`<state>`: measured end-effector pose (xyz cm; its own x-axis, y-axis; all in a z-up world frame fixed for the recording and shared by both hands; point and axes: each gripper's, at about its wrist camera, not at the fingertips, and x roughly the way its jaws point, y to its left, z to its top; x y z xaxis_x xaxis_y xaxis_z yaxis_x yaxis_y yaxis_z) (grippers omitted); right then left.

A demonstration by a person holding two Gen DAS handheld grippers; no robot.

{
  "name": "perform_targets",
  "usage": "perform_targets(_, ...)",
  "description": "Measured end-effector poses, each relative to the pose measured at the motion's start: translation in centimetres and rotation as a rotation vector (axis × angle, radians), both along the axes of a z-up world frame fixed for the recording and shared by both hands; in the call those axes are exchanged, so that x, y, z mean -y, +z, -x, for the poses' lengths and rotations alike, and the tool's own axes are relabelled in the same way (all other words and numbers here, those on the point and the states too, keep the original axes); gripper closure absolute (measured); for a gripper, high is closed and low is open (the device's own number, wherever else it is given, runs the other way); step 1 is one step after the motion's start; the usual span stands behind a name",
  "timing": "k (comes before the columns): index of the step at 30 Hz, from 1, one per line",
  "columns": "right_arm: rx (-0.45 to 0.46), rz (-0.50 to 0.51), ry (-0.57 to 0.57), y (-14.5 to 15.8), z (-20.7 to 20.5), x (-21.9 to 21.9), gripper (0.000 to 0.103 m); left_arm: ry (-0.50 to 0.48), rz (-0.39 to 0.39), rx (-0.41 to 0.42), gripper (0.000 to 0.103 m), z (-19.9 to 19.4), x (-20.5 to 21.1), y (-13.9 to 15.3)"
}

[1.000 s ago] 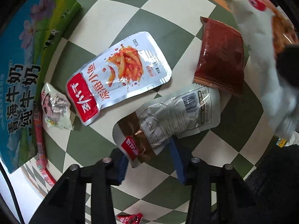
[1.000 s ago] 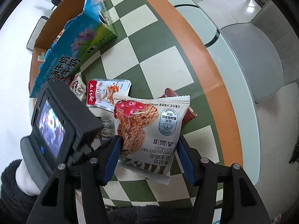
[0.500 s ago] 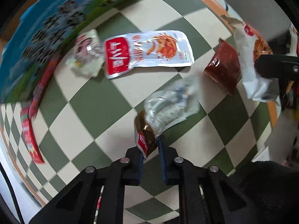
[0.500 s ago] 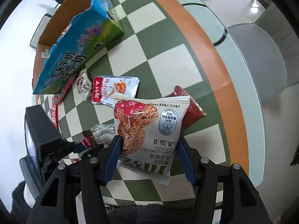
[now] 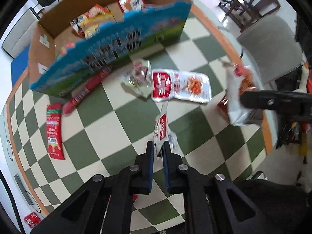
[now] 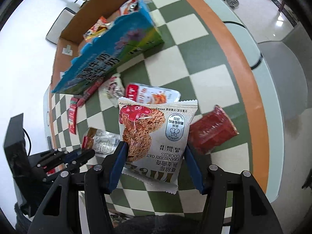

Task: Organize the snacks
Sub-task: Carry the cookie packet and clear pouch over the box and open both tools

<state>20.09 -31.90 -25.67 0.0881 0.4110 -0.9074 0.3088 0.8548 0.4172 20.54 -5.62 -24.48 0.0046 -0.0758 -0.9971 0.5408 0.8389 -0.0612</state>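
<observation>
My left gripper (image 5: pixel 158 146) is shut on a silver and brown snack packet (image 5: pixel 162 128) and holds it edge-on above the checkered table; the packet also shows in the right wrist view (image 6: pixel 101 142). My right gripper (image 6: pixel 156 152) is shut on a cranberry oat cookie bag (image 6: pixel 156 132), held above the table; the bag also shows in the left wrist view (image 5: pixel 237 95). An open cardboard box (image 5: pixel 58 39) with a blue printed side holds several snacks at the far side; it also shows in the right wrist view (image 6: pixel 109 58).
On the table lie a white and red pouch (image 5: pixel 181 87), a small crinkled packet (image 5: pixel 137 77), a red sausage stick (image 5: pixel 83 93), a red sachet (image 5: pixel 53 132) and a dark red packet (image 6: pixel 212 132). A grey chair (image 5: pixel 273 44) stands beyond the orange table edge.
My left gripper closed on the silver and brown packet, lifted it off the table and tilted up toward the box. My right gripper kept hold of the cookie bag and rose a little.
</observation>
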Motion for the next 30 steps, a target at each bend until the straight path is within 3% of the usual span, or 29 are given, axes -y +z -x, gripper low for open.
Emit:
perform_targets(2,0.017,-0.010,0.008,0.9,-0.6,-0.4,0.041,-0.004,0.026,0.011,0.096,-1.8,1.8,0.7)
perform_targets(8,0.108,-0.058,0.033,5.5,-4.0,-1.2,0.041,0.033,0.086,0.118,0.096,-6.7,2.2,7.1)
perform_targets(14,0.236,-0.054,0.099,11.1,-11.9,-3.0,0.041,0.140,0.110,0.253,0.096,-15.8,1.0,12.7)
perform_targets(17,0.269,-0.028,0.129,12.2,-15.9,-4.1,0.041,0.198,0.134,0.271,0.096,-20.0,0.6,13.3)
perform_targets(22,0.285,0.059,0.169,11.6,-23.6,-6.1,0.041,0.246,0.107,0.245,0.096,-27.6,0.2,11.2)
perform_targets(28,0.198,0.143,0.212,6.4,-32.7,-7.8,0.040,0.325,0.049,0.155,0.095,-33.4,-0.9,5.2)
perform_targets(29,0.182,0.148,0.221,5.7,-33.6,-8.1,0.038,0.347,0.039,0.138,0.095,-33.8,-1.1,4.4)
perform_targets(30,0.165,0.157,0.231,4.9,-34.5,-8.4,0.029,0.373,0.033,0.123,0.095,-34.2,-1.4,3.6)
